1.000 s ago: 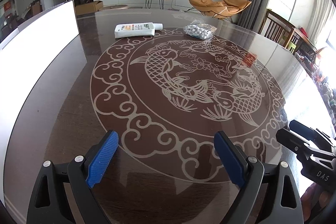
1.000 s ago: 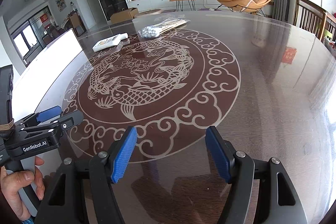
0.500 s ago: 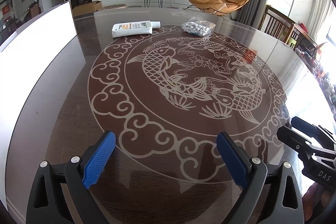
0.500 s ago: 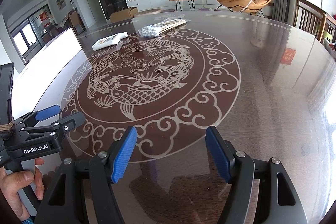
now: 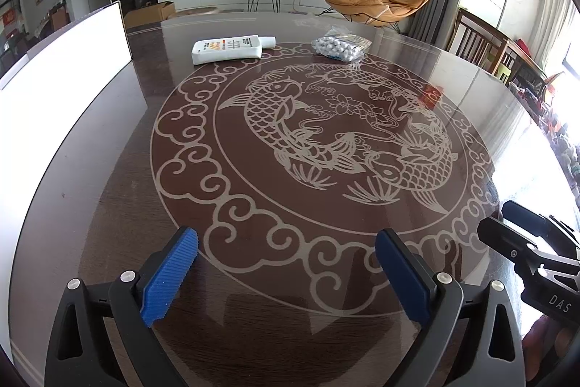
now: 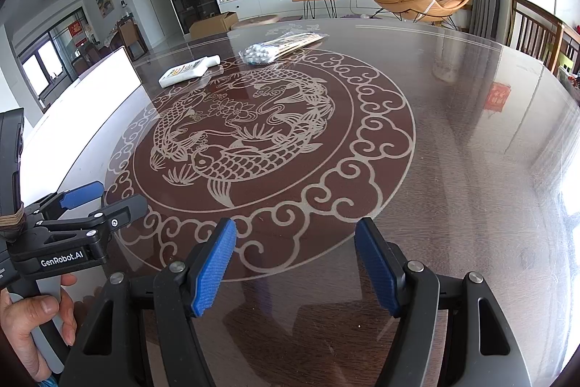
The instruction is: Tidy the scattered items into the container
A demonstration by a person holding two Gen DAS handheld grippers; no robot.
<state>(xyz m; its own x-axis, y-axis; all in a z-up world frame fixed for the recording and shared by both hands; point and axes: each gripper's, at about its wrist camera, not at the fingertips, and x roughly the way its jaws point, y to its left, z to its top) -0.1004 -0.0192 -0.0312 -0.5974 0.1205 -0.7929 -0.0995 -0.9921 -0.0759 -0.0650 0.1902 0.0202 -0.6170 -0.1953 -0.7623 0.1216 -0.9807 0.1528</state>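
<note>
A white bottle (image 5: 226,49) (image 6: 188,71) lies on its side at the far part of the round dark table (image 5: 108,205). To its right is a clear bag of cotton swabs (image 5: 340,46) (image 6: 279,46). A white container (image 5: 61,75) (image 6: 83,104) stands along the table's left side. My left gripper (image 5: 286,238) (image 6: 119,194) hovers open over the near edge with nothing between its blue pads, and a hand (image 6: 32,325) holds its handle. Beside it on the right, my right gripper (image 6: 295,227) (image 5: 496,218) is open too and holds nothing. Both are far from the items.
The table top has a glass sheet with a fish pattern (image 5: 326,133). Wooden chairs (image 5: 482,46) (image 6: 536,31) stand past its far right rim. Beyond the table there is an orange lounge chair (image 5: 373,2) and a TV unit.
The left gripper's jaws stand slightly wider than a second ago. The right gripper and the items have not moved.
</note>
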